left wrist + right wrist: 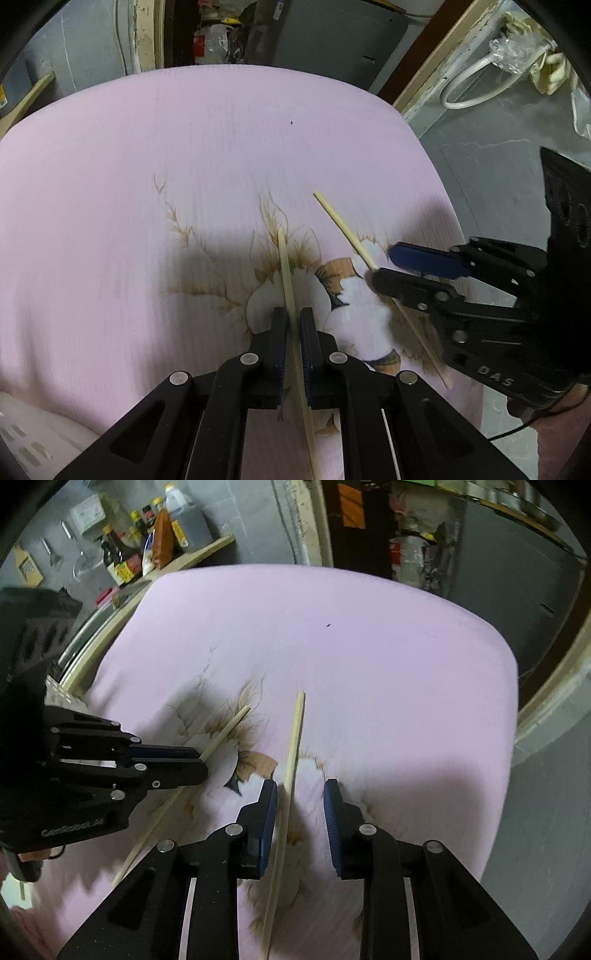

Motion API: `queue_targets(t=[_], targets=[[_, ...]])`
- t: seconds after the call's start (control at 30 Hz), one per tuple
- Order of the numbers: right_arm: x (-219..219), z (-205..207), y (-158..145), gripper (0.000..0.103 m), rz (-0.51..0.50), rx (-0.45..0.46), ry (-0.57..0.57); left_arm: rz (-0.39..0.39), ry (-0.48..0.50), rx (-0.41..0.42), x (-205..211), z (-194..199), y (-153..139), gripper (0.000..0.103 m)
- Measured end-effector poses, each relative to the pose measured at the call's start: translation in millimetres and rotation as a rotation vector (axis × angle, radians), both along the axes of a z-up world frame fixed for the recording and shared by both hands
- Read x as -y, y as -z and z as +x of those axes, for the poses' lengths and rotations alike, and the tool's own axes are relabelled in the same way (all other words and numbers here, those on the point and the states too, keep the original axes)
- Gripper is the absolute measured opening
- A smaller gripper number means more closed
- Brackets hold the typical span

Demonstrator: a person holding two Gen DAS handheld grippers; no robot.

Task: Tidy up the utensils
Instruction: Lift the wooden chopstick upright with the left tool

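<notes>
So, two chopsticks total, both pale wood, thin, straight, tapering. My left tongs point(293, 321) are clamped tight on the first chopstick point(286, 266) — blue ribbed pads pinch it mid-shaft, thin end poking forward over the cloth. My right tongs point(300, 794) stand part-way apart; the second chopstick point(291, 753) runs between the pads close by the left pad, and I can't tell if it touches that one — the right pad is clear of it. Both sticks angle over the pink cloth point(388, 657), a finely ribbed fabric with a brown-and-white flower print, draped on the worktop. Tongs bodies are black plastic with round silver rivets. One white slotted plastic basket point(26, 435) shows at the lower left corner of the left wrist view. Several sauce bottles point(122, 559) sit on a wooden shelf behind, well apart from the cloth.
</notes>
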State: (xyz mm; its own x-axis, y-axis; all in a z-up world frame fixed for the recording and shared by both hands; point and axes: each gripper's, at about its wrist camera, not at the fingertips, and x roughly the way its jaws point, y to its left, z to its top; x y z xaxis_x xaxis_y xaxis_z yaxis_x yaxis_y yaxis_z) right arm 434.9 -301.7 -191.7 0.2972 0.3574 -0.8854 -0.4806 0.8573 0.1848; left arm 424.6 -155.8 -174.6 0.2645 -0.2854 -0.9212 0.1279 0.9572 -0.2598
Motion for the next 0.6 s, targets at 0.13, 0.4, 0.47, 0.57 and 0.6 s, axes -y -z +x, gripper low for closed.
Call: queue_targets(t=[0.13,0.4,0.47,0.57,0.6], targets=[[-10,4,-4,0.023,-0.040,0.010,-0.036,0.019,0.019,-0.020,5,4,0,0.008],[-4,9,-14,0.004,0.001,-0.033,0.017,0.069,0.056,-0.018,17,5,-2,0.005],[7,2,-22,0.004,0.068,-0.020,0.062,0.025,0.035,0.009,12,-1,-6,0.005],[25,-18,-42,0.004,0.163,0.049,0.129,-0.029,0.011,0.087,4,-18,-22,0.005],[30,-27,-52,0.004,0.200,0.084,0.157,-0.045,0.004,0.109,3,-24,-28,0.005]])
